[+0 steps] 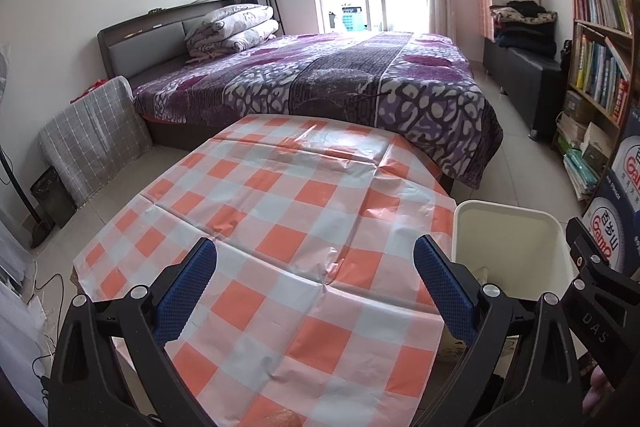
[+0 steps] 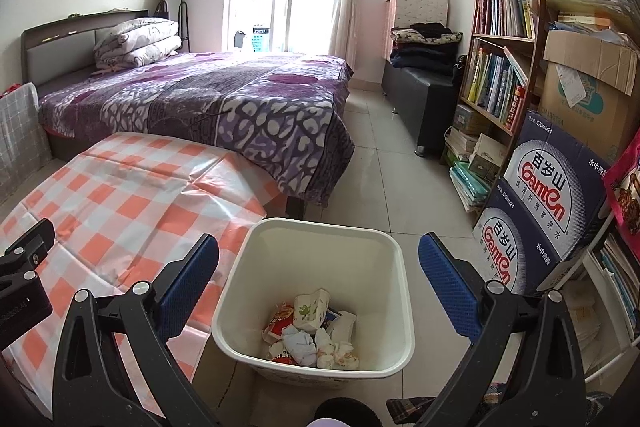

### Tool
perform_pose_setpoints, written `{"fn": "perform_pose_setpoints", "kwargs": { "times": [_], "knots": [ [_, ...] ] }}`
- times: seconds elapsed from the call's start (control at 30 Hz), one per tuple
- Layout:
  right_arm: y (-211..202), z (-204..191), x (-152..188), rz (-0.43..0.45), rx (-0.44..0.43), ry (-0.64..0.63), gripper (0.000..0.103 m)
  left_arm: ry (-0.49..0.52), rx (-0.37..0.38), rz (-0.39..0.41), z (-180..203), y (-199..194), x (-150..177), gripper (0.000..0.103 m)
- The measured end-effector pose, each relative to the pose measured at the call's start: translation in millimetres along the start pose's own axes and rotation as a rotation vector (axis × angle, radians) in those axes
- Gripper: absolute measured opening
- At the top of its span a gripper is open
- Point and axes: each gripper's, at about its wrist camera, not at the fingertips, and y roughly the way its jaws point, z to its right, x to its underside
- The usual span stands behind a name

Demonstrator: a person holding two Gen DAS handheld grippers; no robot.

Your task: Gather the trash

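We are holding the left gripper [image 1: 316,267] open and empty over the table [image 1: 280,211], and the right gripper [image 2: 320,263] open above the bin [image 2: 394,307]. The trash [image 2: 316,335] is lying inside the bin: crumpled paper and wrappers, probably light and soft, easy to pinch at any fold.

The bin [image 1: 516,251] was partly hidden behind the left gripper's finger [image 1: 448,291], its contents mostly unseen. Book spines on the bookshelf [image 2: 500,75] were too small to read. The table [image 2: 112,195] ran off the left edge.
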Motion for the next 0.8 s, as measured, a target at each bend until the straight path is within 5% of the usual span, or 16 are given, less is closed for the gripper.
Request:
{"fn": "perform_pose_setpoints", "kwargs": {
  "times": [0.8],
  "knots": [
    [6,9,0,-0.03,-0.021,0.047,0.096,0.018,0.001,-0.024,8,6,5,0.096]
  ]
}}
